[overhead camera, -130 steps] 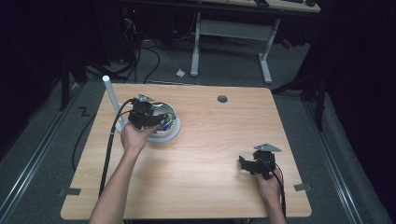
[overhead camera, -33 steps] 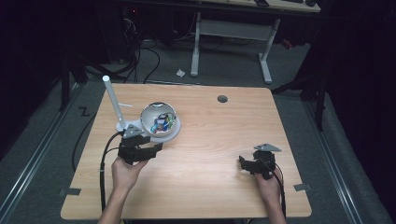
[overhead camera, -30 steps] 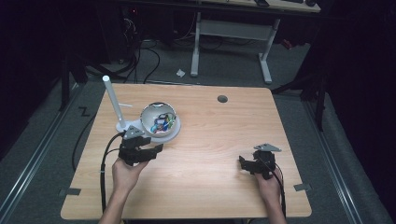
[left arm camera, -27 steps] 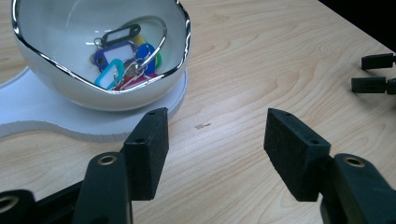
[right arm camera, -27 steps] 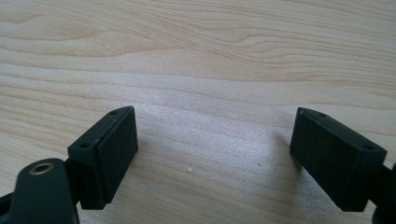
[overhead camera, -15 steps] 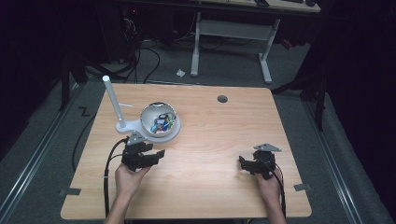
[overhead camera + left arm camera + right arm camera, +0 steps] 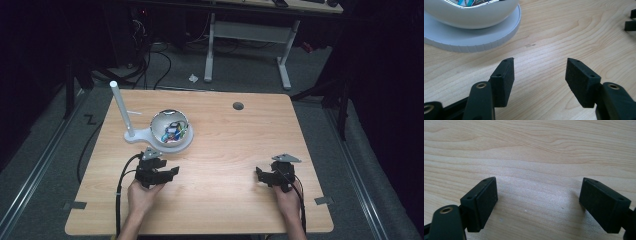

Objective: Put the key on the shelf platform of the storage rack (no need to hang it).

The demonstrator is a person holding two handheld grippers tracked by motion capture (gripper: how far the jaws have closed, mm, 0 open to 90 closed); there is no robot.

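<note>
White bowl (image 7: 171,130) w/ coloured bits sits toward surface (image 7: 235,145) far-left corner, just beyond left gripper (image 7: 165,173); jaws released, empty. Right gripper (image 7: 262,176), near right edge, also released, well apart. Left hand nearer.

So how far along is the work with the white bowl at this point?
Looks done: the white bowl sits on its round base with colourful small items inside. In hand: nothing; the left claw is open over bare wood beside the bowl's base, and the right claw is open on the table. Nothing visible is left outside the bowl.
</note>
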